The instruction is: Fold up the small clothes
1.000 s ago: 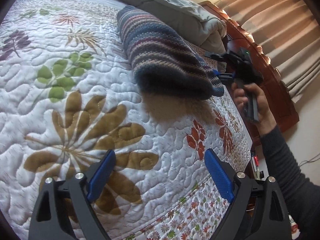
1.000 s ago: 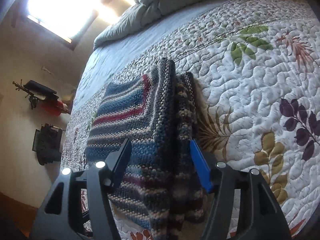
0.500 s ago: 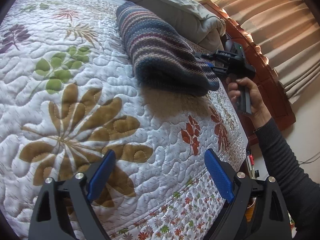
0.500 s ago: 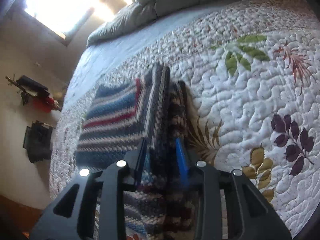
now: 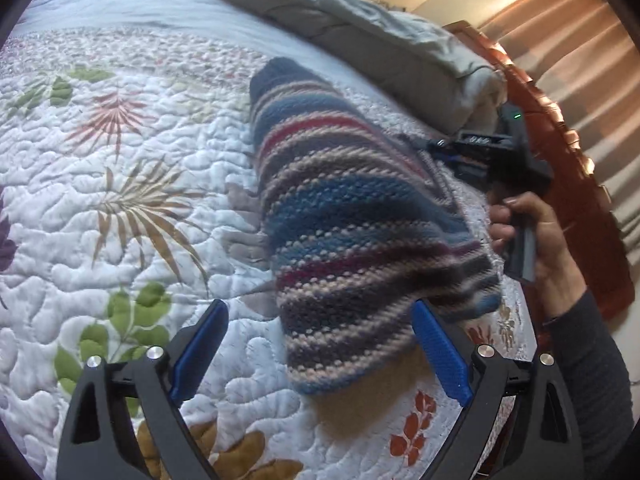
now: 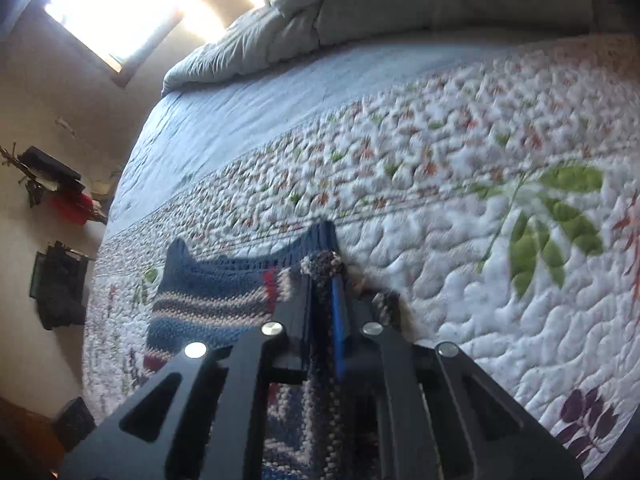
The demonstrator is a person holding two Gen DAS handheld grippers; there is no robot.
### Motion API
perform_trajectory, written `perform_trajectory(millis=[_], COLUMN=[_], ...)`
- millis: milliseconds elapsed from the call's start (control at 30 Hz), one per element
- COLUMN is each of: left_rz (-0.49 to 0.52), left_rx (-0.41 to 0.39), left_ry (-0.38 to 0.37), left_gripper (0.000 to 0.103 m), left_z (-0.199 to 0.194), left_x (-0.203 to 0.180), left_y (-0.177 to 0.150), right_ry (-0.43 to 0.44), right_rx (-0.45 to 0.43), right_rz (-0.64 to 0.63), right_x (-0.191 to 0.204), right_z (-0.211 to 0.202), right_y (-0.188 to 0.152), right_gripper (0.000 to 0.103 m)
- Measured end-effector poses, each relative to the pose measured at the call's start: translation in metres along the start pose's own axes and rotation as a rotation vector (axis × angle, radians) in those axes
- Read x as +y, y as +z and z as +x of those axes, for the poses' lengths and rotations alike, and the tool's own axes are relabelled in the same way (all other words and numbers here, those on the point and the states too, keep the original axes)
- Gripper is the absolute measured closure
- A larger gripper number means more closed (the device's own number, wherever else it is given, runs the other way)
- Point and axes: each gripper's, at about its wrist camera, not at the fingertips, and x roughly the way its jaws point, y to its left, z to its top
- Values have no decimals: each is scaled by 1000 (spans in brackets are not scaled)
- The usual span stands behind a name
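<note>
A striped knitted sweater [image 5: 352, 216] in blue, red and cream lies folded on the quilted floral bedspread [image 5: 120, 184]. My left gripper [image 5: 320, 356] is open, its blue pads either side of the sweater's near edge, not touching it. My right gripper [image 6: 324, 304] is shut on the sweater's [image 6: 216, 304] folded edge; in the left wrist view it [image 5: 480, 152] sits at the sweater's far right side, held by a hand. The sweater's right side is lifted off the quilt.
A grey duvet [image 5: 360, 28] is bunched at the head of the bed. A wooden bed frame [image 5: 576, 184] and curtains [image 5: 580, 40] stand at the right. The bed's edge [image 6: 96, 320] runs along the left in the right wrist view, with dark things against the wall.
My right gripper closed on the sweater's folded edge and lifted it. My left gripper moved forward towards the sweater, which now lies between its open fingers.
</note>
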Motion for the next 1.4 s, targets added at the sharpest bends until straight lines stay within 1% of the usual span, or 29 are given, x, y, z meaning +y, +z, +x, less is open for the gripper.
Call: perform_trajectory(millis=[33, 67, 133, 167, 233, 267, 333, 367, 400, 500, 600, 633, 700, 767, 800, 833, 867, 933, 967, 1000, 1033, 1067, 1100, 1200, 1267, 1300, 1333, 1367, 1400], left_rz=[-5, -3, 2, -1, -7, -10, -15, -12, -2, 54, 91, 96, 102, 102, 96, 70, 49, -14, -26, -25, -14, -4, 24, 129, 159, 155, 149, 146, 143], left_rx=[8, 19, 32, 36, 50, 54, 60, 58, 50, -18, -72, -72, -44, -10, 15, 57, 92, 170, 174, 172, 157, 134, 90, 42, 51, 76, 95, 107, 116], left_ry=[-5, -9, -13, -22, -35, -35, -36, -44, -51, -50, -9, 4, 50, 129, 166, 197, 193, 170, 165, 165, 162, 156, 132, 75, 75, 74, 80, 96, 113], left_gripper=[10, 10, 10, 10, 10, 10, 10, 10, 10, 10, 10, 10, 10, 10, 10, 9, 9, 5, 5, 5, 8, 8, 8, 7, 7, 7, 7, 7, 7], left_z=[3, 6, 10, 11, 13, 13, 11, 7, 2, -19, -23, -19, -1, 22, 33, 49, 58, 76, 77, 75, 68, 60, 45, 19, 15, 19, 23, 29, 32], left_x=[1, 1, 0, 0, 2, 2, 1, -1, -3, -14, -26, -28, -29, -25, -22, -15, -10, 3, 4, 4, 0, -4, -12, -37, -43, -43, -41, -39, -38], left_y=[-2, -4, -8, -9, -10, -11, -12, -10, -8, 14, 53, 63, 84, 102, 110, 115, 116, 119, 119, 121, 122, 122, 121, 103, 86, 77, 72, 67, 61], right_ry=[-11, -30, -97, -110, -88, -74, -16, -7, -4, 1, 52, 86, 126, 133, 116, 95, 76, 80, 92, 97, 104, 116, 132, 160, 160, 152, 126, 105, 88], right_rx=[-39, -45, 0, 12, 34, 15, -31, -41, -48, -54, -56, -55, -43, -9, 14, 36, 56, 56, 57, 51, 36, 19, -8, -37, -26, -15, 2, 6, 15], right_rz=[9, 23, 46, 49, 49, 48, 66, 64, 51, -16, -55, -68, -90, -112, -122, -110, -96, -73, -64, -62, -66, -73, -85, -130, -138, -139, -144, -141, -131], right_x=[-6, -12, -26, -31, -34, -34, -32, -28, -26, -19, -14, -10, -5, 0, -1, -7, -15, -23, -24, -23, -21, -17, -12, 1, 1, 1, -1, -5, -12], right_z=[-5, -4, 12, 17, 24, 19, -1, -11, -20, -52, -75, -78, -79, -66, -58, -49, -41, -36, -38, -42, -53, -64, -78, -106, -110, -108, -101, -97, -92], right_y=[2, 3, 0, -4, -9, -9, -9, -11, -14, -36, -62, -72, -90, -100, -104, -109, -111, -113, -113, -112, -112, -114, -118, -142, -157, -163, -169, -175, -179], right_gripper=[96, 96, 96, 96, 93, 90, 71, 66, 65, 64, 64, 65, 65, 65, 69, 80, 84, 87, 87, 87, 86, 84, 82, 82, 82, 82, 84, 84, 88])
